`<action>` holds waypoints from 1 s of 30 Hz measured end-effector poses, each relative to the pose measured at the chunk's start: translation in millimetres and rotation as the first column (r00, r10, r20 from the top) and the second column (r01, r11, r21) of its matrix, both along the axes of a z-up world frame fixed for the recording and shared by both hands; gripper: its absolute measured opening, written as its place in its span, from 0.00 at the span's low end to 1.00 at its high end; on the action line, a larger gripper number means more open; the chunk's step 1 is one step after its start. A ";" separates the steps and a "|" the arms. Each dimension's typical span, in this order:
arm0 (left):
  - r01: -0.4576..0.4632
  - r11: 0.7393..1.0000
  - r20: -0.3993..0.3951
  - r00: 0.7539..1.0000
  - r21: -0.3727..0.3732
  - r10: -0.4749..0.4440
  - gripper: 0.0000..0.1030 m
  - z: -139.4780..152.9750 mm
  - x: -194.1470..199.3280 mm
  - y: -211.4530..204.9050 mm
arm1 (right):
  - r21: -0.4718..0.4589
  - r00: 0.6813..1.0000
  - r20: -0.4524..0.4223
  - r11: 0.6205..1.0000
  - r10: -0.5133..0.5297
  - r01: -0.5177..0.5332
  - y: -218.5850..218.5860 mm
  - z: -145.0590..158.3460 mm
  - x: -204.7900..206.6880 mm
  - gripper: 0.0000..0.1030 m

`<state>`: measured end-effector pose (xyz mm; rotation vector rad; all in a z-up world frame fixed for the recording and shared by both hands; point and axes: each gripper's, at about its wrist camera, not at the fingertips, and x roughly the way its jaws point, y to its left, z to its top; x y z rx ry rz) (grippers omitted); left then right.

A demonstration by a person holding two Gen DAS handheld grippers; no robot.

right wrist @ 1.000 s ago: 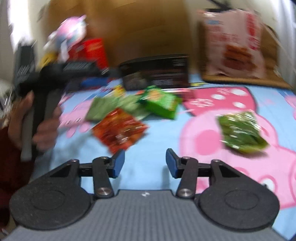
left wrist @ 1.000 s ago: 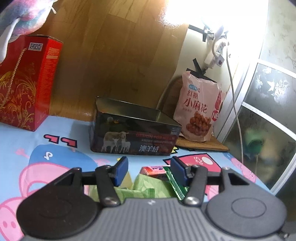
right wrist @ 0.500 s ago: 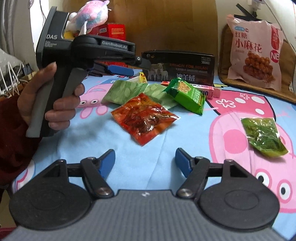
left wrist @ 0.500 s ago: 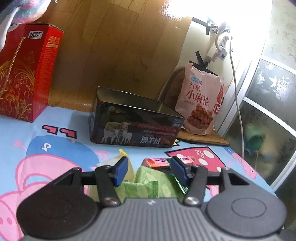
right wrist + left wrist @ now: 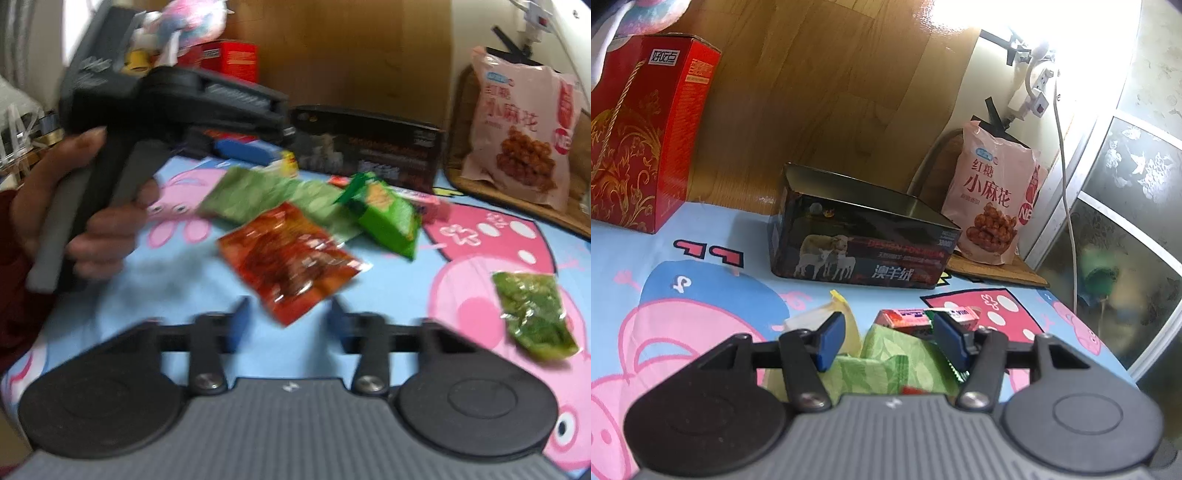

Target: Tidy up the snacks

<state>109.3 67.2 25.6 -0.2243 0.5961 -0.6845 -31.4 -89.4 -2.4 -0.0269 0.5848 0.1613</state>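
Since the red snack packet (image 5: 291,258) lying mid-sheet looks light, crinkly and slippery, its near sealed edge seems the safest hold. Right gripper (image 5: 286,323), jaws just narrowed but apart, grips nothing; left gripper (image 5: 890,341) hovers half-open, empty, over green packets (image 5: 886,365) before the black tin (image 5: 864,243).

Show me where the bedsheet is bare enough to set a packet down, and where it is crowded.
Bare sheet lies between the red packet and the dark green packet, and between the red gift box and the open black tin. It is crowded in front of the tin, where pale green packets, a bright green packet and a pink box overlap.
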 end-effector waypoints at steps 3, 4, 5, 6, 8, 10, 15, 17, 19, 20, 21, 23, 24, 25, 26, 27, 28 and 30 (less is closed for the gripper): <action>0.003 1.000 0.001 1.000 0.002 -0.003 0.52 0.0 -0.4 -0.5 | 0.016 0.994 0.010 0.994 -0.109 0.109 -16.0 2.0 1.7 0.21; 0.004 1.000 0.001 1.000 0.003 -0.004 0.52 -0.3 -0.7 -0.7 | 0.029 0.991 0.012 0.991 -0.131 0.130 -20.5 2.2 -0.2 0.21; 0.004 1.000 0.000 1.000 0.005 -0.004 0.52 -0.5 -0.7 -1.1 | 0.040 0.990 0.013 0.989 -0.141 0.141 -24.3 2.5 -2.5 0.23; 0.004 1.000 0.000 1.000 0.006 -0.004 0.52 -0.6 -0.6 -1.4 | 0.046 0.989 0.012 0.988 -0.146 0.145 -26.0 1.8 -4.4 0.23; 0.002 1.000 -0.001 1.000 0.007 -0.002 0.52 -0.8 -0.5 -1.2 | 0.053 0.990 0.010 0.989 -0.141 0.141 -26.8 -0.3 -8.4 0.23; 0.000 1.000 -0.003 1.000 0.006 0.000 0.52 -0.8 -0.2 -1.1 | 0.060 0.991 0.002 0.990 -0.130 0.130 -24.9 -3.8 -10.2 0.28; -0.001 1.000 -0.008 1.000 0.002 0.001 0.53 -1.2 0.4 -0.5 | 0.055 0.994 0.021 0.993 -0.110 0.109 -18.2 -8.4 -16.2 0.47; -0.002 1.000 -0.007 1.000 0.003 0.002 0.53 -1.2 0.1 -0.6 | 0.057 0.993 0.027 0.992 -0.112 0.111 -17.5 -8.6 -16.9 0.47; -0.004 1.000 -0.010 1.000 0.003 0.004 0.53 -1.4 0.3 -0.5 | 0.060 0.993 0.032 0.992 -0.114 0.112 -17.5 -8.9 -17.6 0.49; -0.005 1.000 -0.011 1.000 0.003 0.005 0.53 -1.5 0.5 -0.4 | 0.061 0.993 0.033 0.992 -0.114 0.111 -17.4 -9.0 -17.9 0.49; -0.006 1.000 -0.011 1.000 0.002 0.006 0.53 -1.4 0.5 -0.1 | 0.062 0.993 0.033 0.992 -0.113 0.111 -17.6 -9.1 -18.1 0.50; -0.006 1.000 -0.010 1.000 0.001 0.006 0.53 -0.9 0.5 0.8 | 0.065 0.993 0.034 0.992 -0.112 0.110 -17.9 -9.2 -18.0 0.51; -0.006 1.000 -0.010 1.000 0.001 0.006 0.53 -0.8 0.3 0.8 | 0.066 0.993 0.035 0.992 -0.112 0.109 -18.0 -9.3 -18.2 0.51; -0.006 1.000 -0.010 1.000 0.001 0.006 0.53 -1.1 0.3 0.7 | 0.066 0.993 0.036 0.992 -0.111 0.109 -18.0 -9.4 -18.5 0.51; -0.007 1.000 -0.011 1.000 0.002 0.007 0.53 -1.1 0.3 0.7 | 0.068 0.993 0.038 0.992 -0.110 0.107 -18.4 -9.5 -18.8 0.52; -0.007 1.000 -0.011 1.000 0.002 0.007 0.53 -1.1 0.3 0.8 | 0.069 0.993 0.038 0.992 -0.109 0.106 -18.3 -9.5 -18.9 0.52; -0.007 1.000 -0.011 1.000 0.002 0.007 0.53 -1.0 0.2 0.9 | 0.070 0.993 0.039 0.992 -0.109 0.106 -18.3 -9.6 -18.9 0.53; -0.006 1.000 -0.010 1.000 0.001 0.006 0.53 -1.1 0.2 0.8 | 0.069 0.993 0.041 0.992 -0.106 0.104 -18.0 -9.7 -19.0 0.54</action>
